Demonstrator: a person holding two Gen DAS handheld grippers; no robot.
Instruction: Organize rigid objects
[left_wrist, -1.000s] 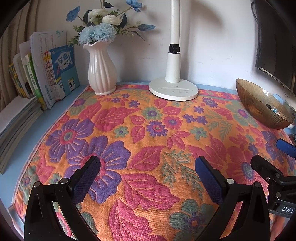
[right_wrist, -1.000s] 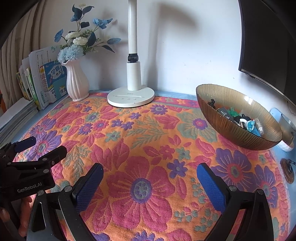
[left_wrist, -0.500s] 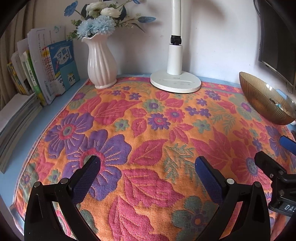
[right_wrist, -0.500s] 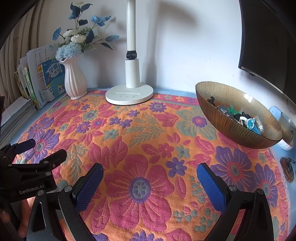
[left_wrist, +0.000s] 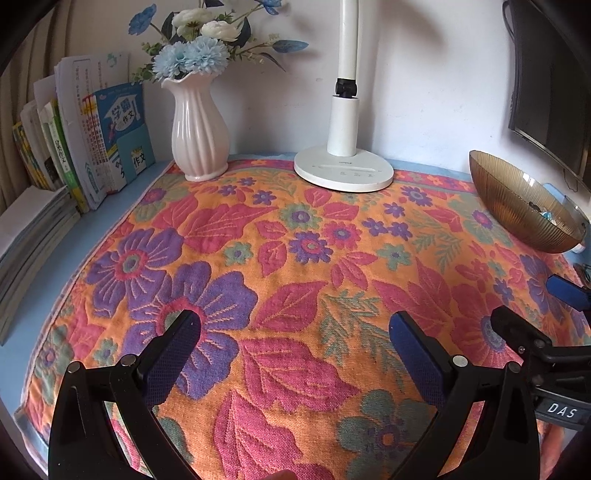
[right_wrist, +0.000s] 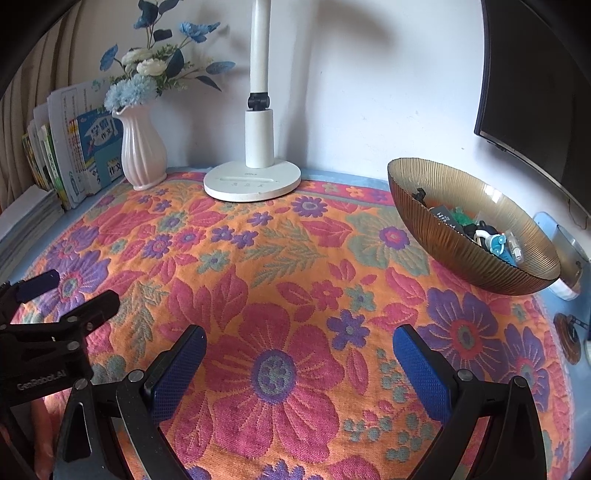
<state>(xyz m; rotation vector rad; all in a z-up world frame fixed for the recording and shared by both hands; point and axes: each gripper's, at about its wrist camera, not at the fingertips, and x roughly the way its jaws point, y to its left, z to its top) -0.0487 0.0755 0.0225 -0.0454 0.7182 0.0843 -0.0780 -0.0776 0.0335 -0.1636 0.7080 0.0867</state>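
An amber ribbed glass bowl (right_wrist: 476, 254) stands at the right on the floral cloth (right_wrist: 288, 280). It holds several small rigid items (right_wrist: 484, 232), black, green, white and blue. The bowl also shows in the left wrist view (left_wrist: 524, 218). My left gripper (left_wrist: 295, 328) is open and empty above the cloth's near part. My right gripper (right_wrist: 299, 347) is open and empty above a large pink flower. Each gripper shows at the edge of the other's view, the right one (left_wrist: 535, 314) and the left one (right_wrist: 59, 299).
A white lamp base (right_wrist: 253, 181) and a pink vase of flowers (right_wrist: 142, 151) stand at the back wall. Books (left_wrist: 92, 147) lean at the back left, with a paper stack (left_wrist: 26, 240) beside. A dark monitor (right_wrist: 535, 92) hangs at right. A small brown object (right_wrist: 569, 339) lies at the right edge.
Both views have shifted slightly, with the vase, lamp and bowl sitting lower in frame. Both grippers stay open and empty.
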